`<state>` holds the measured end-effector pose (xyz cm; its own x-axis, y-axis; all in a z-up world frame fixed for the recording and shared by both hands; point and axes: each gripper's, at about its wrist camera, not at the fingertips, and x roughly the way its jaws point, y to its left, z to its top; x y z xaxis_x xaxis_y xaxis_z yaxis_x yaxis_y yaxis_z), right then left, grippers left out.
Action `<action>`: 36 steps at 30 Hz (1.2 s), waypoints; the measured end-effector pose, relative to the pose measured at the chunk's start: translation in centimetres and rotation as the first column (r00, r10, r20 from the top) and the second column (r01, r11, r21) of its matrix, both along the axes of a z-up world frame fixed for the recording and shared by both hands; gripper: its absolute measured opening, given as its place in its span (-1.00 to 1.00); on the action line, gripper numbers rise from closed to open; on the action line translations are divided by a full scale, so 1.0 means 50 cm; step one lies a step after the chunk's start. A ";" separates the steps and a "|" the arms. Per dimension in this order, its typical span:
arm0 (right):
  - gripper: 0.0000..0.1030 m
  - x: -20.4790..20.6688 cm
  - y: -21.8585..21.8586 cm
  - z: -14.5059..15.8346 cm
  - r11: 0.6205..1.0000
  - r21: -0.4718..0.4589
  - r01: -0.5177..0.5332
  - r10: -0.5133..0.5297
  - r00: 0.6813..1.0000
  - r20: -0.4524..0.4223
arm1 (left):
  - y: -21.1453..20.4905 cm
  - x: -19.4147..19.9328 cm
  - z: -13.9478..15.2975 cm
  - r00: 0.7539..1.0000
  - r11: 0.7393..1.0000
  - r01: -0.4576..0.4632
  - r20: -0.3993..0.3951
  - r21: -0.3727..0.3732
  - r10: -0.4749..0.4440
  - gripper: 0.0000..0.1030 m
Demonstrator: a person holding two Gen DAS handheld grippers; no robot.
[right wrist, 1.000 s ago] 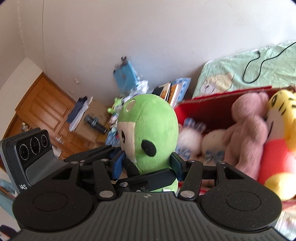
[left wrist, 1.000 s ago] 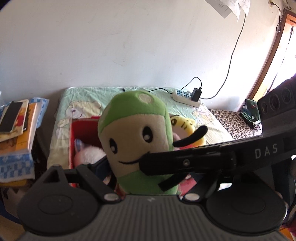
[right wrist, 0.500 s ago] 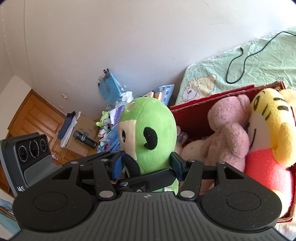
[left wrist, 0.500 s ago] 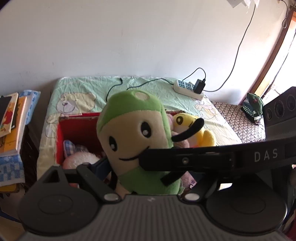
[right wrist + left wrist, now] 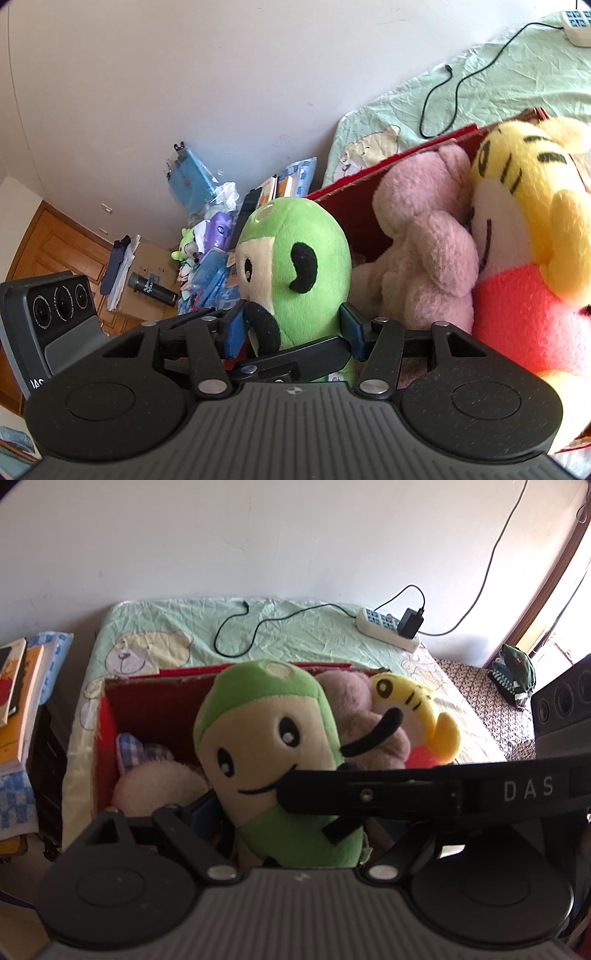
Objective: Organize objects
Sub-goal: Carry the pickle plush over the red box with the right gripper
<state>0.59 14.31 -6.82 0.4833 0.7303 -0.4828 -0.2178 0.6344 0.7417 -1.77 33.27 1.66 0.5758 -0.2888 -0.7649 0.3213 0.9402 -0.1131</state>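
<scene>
The green plush toy (image 5: 295, 273) stands upright between the right gripper's blue finger pads (image 5: 350, 328), which press its lower body from both sides; in the left wrist view its cream face (image 5: 266, 753) with black eyes and a stitched smile looks back toward the camera, one thin black arm raised to its side. Just beyond the fingers sits the open red box (image 5: 107, 716), with the pink plush bear (image 5: 424, 258) and the yellow striped tiger plush (image 5: 524, 206) packed upright side by side to the right of the fingers, touching each other. A pale plush with a checked ear (image 5: 147, 775) lies low in the box, left of the green toy.
</scene>
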 end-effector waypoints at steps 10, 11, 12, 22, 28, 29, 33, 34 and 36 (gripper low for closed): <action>0.09 0.001 0.008 -0.010 0.999 -0.021 0.029 -0.029 1.000 -0.004 | 0.004 0.014 -0.012 1.000 1.000 0.004 -0.017 0.017 -0.004 0.69; 0.09 0.001 0.008 -0.011 0.999 -0.024 0.031 -0.031 1.000 -0.004 | 0.004 0.015 -0.012 1.000 1.000 0.004 -0.017 0.020 -0.004 0.69; 0.09 0.002 0.009 -0.012 0.999 -0.024 0.034 -0.034 0.999 -0.004 | 0.004 0.015 -0.013 1.000 1.000 0.004 -0.016 0.022 -0.004 0.69; 0.09 0.001 0.015 -0.014 0.997 -0.061 0.048 -0.047 0.999 0.013 | 0.012 0.025 -0.025 0.999 0.999 -0.014 -0.039 0.032 0.015 0.84; 0.11 -0.003 0.006 -0.011 0.997 -0.053 0.064 -0.063 0.998 0.009 | 0.016 0.025 -0.032 0.999 0.999 -0.023 -0.049 0.033 0.024 0.85; 0.11 -0.004 0.004 -0.010 0.996 -0.052 0.066 -0.066 0.998 0.007 | 0.014 0.024 -0.032 0.999 0.999 -0.021 -0.046 0.041 0.022 0.85; 0.11 -0.008 -0.004 -0.004 0.997 -0.043 0.068 -0.068 0.998 0.007 | 0.012 0.022 -0.036 0.999 0.999 -0.025 -0.047 0.047 0.027 0.85; 0.11 -0.010 -0.006 -0.002 0.997 -0.045 0.070 -0.069 0.998 0.009 | 0.013 0.022 -0.036 0.998 0.999 -0.027 -0.048 0.046 0.029 0.85; 0.08 -0.013 -0.008 0.000 0.996 -0.053 0.068 -0.068 0.998 0.012 | 0.015 0.020 -0.034 0.998 0.999 -0.032 -0.049 0.044 0.034 0.85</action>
<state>-0.06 13.92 -6.82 0.5360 0.6688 -0.5152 -0.1800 0.6868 0.7042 -0.76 34.02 -0.07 0.5457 -0.2360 -0.8040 0.2849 0.9546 -0.0869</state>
